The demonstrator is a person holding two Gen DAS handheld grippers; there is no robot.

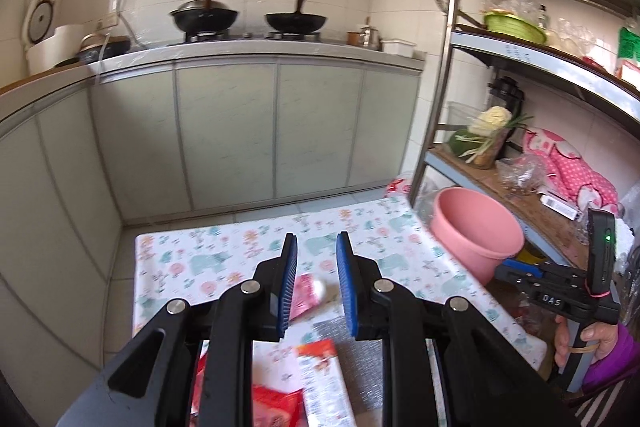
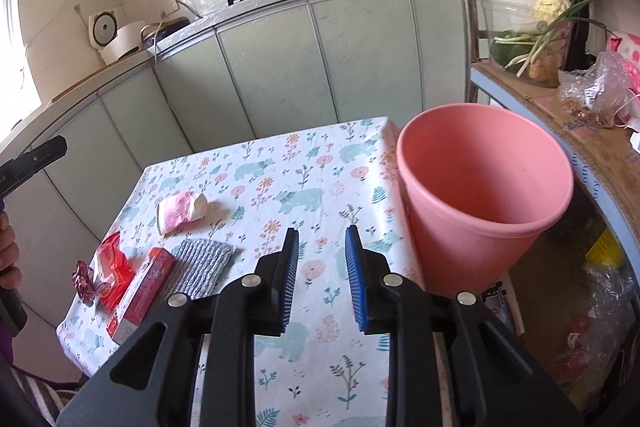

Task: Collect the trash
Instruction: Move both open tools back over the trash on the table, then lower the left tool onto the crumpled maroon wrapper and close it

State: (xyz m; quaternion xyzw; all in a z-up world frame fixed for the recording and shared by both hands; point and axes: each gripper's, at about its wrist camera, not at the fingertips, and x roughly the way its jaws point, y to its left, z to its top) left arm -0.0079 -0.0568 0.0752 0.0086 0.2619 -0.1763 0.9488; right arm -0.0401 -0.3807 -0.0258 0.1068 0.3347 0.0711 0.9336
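Observation:
My left gripper [image 1: 317,239] hovers open over the left part of the flowered table [image 1: 200,247], with nothing between its blue pads. Under it lie a pink-and-white wrapper [image 1: 306,291], a red-and-white box [image 1: 320,379], a red crumpled wrapper [image 1: 276,411] and a grey metallic pad [image 1: 360,359]. My right gripper [image 2: 323,233] is open and empty above the table's middle, just left of the pink bucket [image 2: 480,187]. The right wrist view shows the pink-and-white wrapper [image 2: 180,211], red crumpled wrapper [image 2: 114,267], box [image 2: 140,291], pad [image 2: 204,267] and a small dark red wrapper [image 2: 84,281].
The pink bucket [image 1: 476,231] stands off the table's right edge, beside a metal shelf [image 2: 560,115] holding vegetables and bags. Pale green kitchen cabinets [image 2: 280,67] with two woks on the stove run behind the table. A hand [image 1: 600,339] holds the right gripper's handle.

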